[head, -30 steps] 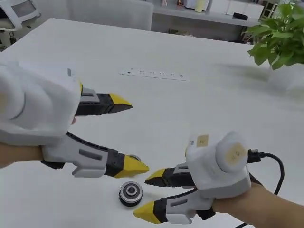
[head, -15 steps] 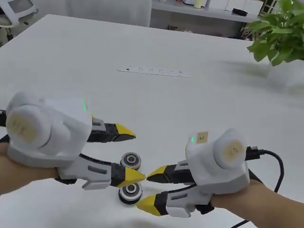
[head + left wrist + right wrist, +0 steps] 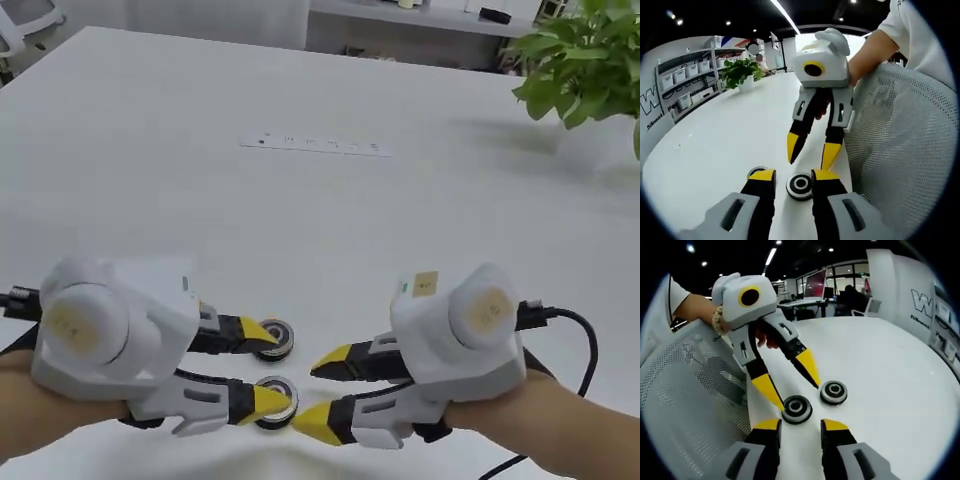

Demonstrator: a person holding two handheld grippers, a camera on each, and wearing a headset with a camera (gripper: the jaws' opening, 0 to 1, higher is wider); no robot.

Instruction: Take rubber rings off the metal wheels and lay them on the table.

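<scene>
Two small metal wheels with black rubber rings lie flat on the white table. The near wheel sits between the yellow tips of my left gripper, which is open and holds nothing. The far wheel lies just beyond, partly hidden behind a jaw in the left gripper view. Facing it from the right, my right gripper is open too, its tips a little short of the near wheel.
A white power strip lies flat mid-table. A green plant stands at the back right. The right gripper's black cable loops behind it. A grey mesh chair stands by the table's near edge.
My left gripper has come down and toward me, so its tips now flank the near wheel. The right gripper has hardly moved. Both wheels stay in place.
</scene>
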